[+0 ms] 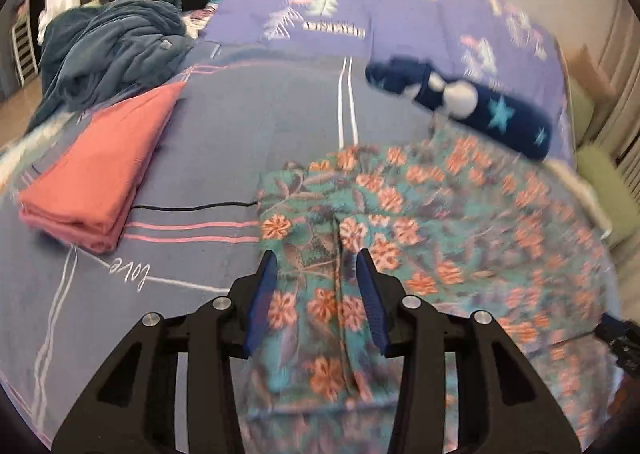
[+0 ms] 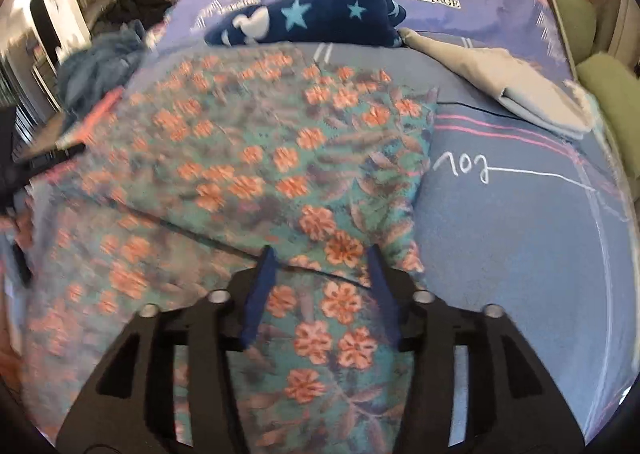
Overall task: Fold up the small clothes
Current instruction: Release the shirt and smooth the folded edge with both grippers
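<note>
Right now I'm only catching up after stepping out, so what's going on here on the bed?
A person with a gripper in each hand is working on a floral garment spread on the bed. The left gripper and right gripper both hover open over its near part, gripping nothing. A folded pink cloth lies to the left, a folded grey one to the right, and a navy star-print piece beyond.

We see a bed w/ grey-blue sheet (image 1: 248,126). On it: floral garment (image 1: 440,214) spread flat, folded pink cloth (image 1: 100,170) to its left, folded grey cloth (image 2: 516,82) to its right, navy star blanket (image 1: 480,106) behind, blue-grey heap (image 1: 108,46) far left.
</note>
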`<state>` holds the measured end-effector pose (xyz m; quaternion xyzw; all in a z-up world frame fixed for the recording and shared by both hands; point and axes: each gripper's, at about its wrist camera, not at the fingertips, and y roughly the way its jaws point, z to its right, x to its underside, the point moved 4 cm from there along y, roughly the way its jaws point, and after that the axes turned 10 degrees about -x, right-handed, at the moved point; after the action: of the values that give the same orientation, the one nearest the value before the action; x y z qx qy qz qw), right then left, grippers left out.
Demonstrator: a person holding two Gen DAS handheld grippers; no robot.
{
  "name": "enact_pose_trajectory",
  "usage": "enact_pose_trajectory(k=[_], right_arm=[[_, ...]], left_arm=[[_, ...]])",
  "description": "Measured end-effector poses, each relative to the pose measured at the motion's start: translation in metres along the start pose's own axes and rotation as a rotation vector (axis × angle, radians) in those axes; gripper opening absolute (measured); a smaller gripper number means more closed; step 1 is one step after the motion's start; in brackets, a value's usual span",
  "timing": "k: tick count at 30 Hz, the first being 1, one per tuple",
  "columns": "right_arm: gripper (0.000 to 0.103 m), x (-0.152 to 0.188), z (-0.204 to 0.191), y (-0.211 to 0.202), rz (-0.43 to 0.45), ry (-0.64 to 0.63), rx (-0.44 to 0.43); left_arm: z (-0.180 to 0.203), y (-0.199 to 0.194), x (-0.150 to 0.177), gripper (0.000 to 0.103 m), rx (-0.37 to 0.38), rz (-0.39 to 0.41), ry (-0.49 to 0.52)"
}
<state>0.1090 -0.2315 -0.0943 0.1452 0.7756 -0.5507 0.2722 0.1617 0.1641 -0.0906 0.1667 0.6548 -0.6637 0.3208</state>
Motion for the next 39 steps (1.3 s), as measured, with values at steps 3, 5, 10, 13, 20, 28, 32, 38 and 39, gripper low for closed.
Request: enact_pose_trajectory(k=[3,5,10,13,20,28,32,38,39], right_arm=[[0.054,-0.024,0.001,-0.010,0.043,0.001,-0.002],[0.055,-0.043,0.004,-0.012,0.065,0.004,0.041],[0.057,-0.036,0.006,-0.010,0.049,0.067,-0.030],[0.057,-0.010,0.009,-0.011,0.036,0.039,0.004],[0.057,0.035,0.040,-0.043,0.066,0.119,-0.002],[0.047,0.085,0.057,-0.074,0.081,0.187,-0.054],[0.037,0.105,0.055,-0.083,0.071,0.199,-0.110],[0.037,0.140,0.049,-0.102,0.070,0.204,-0.186],[0.037,0.146,0.048,-0.105,0.072,0.204,-0.199]], left_arm=[[-0.005,-0.020,-0.010,0.044,0.005,0.053,0.013],[-0.001,-0.023,-0.014,0.047,-0.026,0.069,0.036],[-0.004,-0.029,0.000,0.052,-0.054,0.054,0.052],[-0.010,-0.037,0.020,0.056,-0.052,0.048,0.066],[-0.032,-0.064,0.072,0.067,-0.024,0.007,0.025],[-0.040,-0.079,0.133,0.069,0.115,-0.109,-0.009],[-0.041,-0.095,0.153,0.069,0.137,-0.099,0.008],[-0.048,-0.121,0.184,0.069,0.139,-0.125,0.064],[-0.050,-0.127,0.191,0.069,0.147,-0.125,0.066]])
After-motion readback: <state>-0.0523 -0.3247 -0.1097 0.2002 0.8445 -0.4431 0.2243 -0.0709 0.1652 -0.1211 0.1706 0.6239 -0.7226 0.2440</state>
